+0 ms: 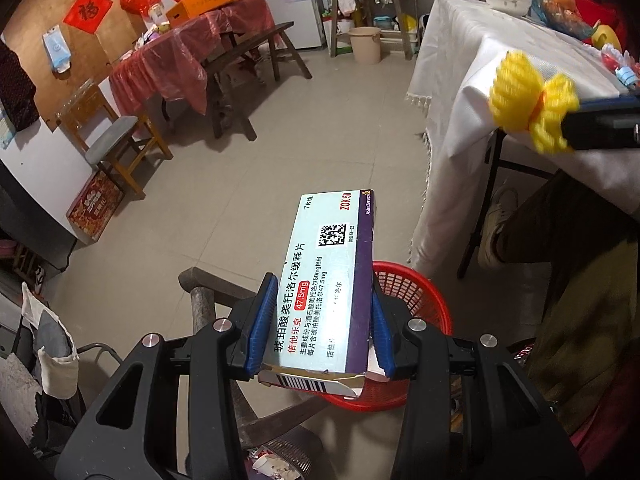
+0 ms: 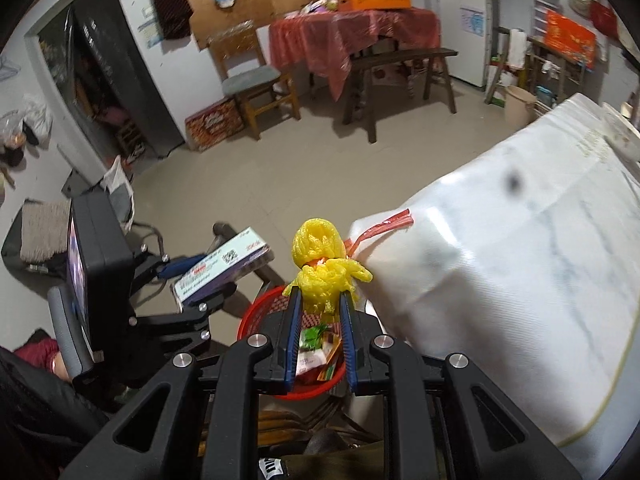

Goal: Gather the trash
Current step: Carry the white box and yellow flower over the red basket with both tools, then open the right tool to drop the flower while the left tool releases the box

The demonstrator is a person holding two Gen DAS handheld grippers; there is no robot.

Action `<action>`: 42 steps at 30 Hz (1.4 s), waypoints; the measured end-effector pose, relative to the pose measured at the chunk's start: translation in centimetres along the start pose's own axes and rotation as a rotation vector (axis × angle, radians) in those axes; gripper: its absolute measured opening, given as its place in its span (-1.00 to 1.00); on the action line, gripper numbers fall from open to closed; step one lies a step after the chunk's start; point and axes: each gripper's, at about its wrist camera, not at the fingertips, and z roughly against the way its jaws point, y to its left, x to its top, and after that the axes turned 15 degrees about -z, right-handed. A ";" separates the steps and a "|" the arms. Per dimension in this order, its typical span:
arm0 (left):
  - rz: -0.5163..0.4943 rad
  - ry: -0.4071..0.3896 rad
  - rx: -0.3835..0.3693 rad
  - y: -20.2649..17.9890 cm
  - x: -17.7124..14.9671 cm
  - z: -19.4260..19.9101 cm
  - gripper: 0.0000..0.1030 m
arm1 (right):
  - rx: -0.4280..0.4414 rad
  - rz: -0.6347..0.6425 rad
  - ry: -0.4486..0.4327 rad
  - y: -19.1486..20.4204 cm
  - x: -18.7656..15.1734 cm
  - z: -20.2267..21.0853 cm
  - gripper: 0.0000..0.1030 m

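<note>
My left gripper is shut on a pale blue and purple medicine box, its blue pads pressing the box's long sides. A red plastic basket sits just below and to the right of it. My right gripper is shut on a yellow foam fruit net, hanging above the same red basket, which holds several wrappers. In the right wrist view the left gripper with its medicine box is to the left of the basket. The yellow net shows at the right edge of the left wrist view.
A table under a white cloth stands to the right, close to the basket. A person's leg and white shoe are beside it. Across the tiled floor stand a red-covered table, a bench, a chair and a bucket.
</note>
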 end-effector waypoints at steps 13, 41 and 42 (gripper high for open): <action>0.028 0.032 0.003 0.7 -0.6 -0.8 -0.15 | 0.004 0.133 0.216 3.0 -1.9 -9.3 -0.49; -0.010 0.050 -0.009 -1.9 0.2 -2.2 0.66 | -0.032 0.096 0.138 -0.8 -4.1 -4.3 -0.20; -0.011 0.047 0.001 -1.9 0.2 -1.9 0.74 | -0.031 0.094 0.132 -0.9 -4.2 -4.1 -0.18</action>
